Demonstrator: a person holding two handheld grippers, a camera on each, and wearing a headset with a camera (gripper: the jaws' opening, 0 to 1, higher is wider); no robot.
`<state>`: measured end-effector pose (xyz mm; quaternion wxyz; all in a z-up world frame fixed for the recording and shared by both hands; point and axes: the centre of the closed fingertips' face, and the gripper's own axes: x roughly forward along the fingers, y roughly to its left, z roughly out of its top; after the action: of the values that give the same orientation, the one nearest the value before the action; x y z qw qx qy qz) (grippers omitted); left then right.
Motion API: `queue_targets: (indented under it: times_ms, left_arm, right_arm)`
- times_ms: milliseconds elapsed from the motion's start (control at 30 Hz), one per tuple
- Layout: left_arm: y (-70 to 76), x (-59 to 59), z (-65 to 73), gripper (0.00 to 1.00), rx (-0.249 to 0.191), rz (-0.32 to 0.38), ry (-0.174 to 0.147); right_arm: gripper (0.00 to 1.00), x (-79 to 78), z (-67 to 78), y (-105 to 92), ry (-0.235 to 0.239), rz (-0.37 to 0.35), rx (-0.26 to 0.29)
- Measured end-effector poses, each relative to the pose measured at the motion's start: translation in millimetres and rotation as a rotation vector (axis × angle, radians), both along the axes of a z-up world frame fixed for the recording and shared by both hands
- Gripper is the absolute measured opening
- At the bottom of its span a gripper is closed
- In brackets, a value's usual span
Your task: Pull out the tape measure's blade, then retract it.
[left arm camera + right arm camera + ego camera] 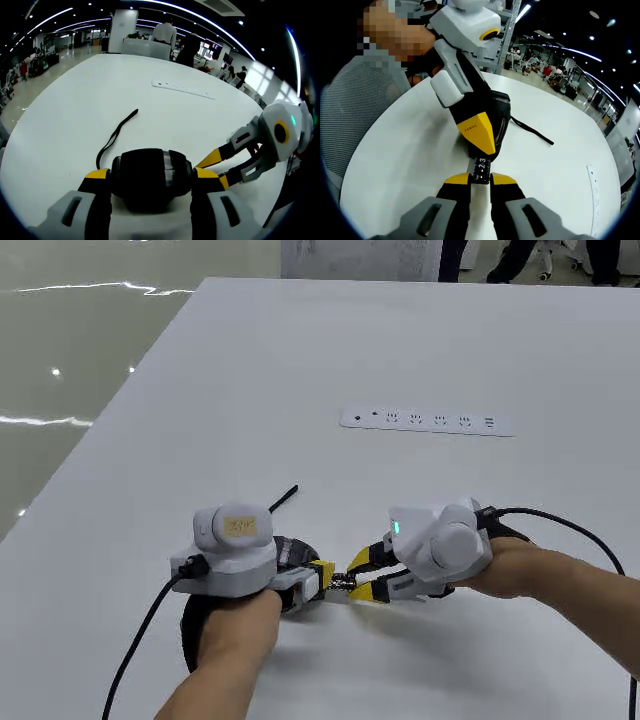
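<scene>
Head view, lower centre: left gripper (312,582) clamped round tape measure (150,175) case; right gripper (362,575) opposite, tips pinching blade (481,167). Left forearm (210,685) enters from bottom edge, right forearm (590,600) from right edge.

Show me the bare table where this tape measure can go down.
Free: the white stretch between the power strip and the strap, and the table beyond the strip. Crowded: the near edge, where the left tongs grip the tape measure and the right tongs pinch its blade.
</scene>
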<state>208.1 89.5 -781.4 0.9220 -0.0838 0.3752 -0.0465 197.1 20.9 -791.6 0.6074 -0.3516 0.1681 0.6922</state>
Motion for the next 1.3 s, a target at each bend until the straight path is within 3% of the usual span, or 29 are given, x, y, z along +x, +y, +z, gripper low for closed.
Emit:
queue_targets:
  times_ms: [400,667,933,1167,1200,1300]
  left_arm:
    - [2.3,6.5,1.6,0.6,0.003,-0.008,0.0]
    - [1.9,1.6,1.2,0.6,0.0,-0.004,0.0]
    - [6.1,6.0,-3.6,0.6,-0.002,0.0,0.002]
    - [1.8,-1.3,2.5,0.6,-0.003,0.006,0.004]
    - [3.9,5.1,0.3,0.6,0.0,0.001,0.005]
    - [2.2,1.7,0.5,0.6,0.007,-0.002,0.005]
  right_arm:
    - [0.14,-1.0,-1.1,8.1,0.003,0.0,0.002]
    - [0.14,-1.0,-1.6,13.2,0.007,0.003,0.002]
    - [0.14,-1.4,-1.9,18.1,0.014,-0.005,0.004]
    - [0.14,-0.3,-3.4,20.7,0.015,-0.016,0.0]
    - [0.14,0.0,-4.2,20.5,0.016,-0.017,-0.001]
    - [0.14,1.7,-7.1,20.5,0.017,-0.017,-0.005]
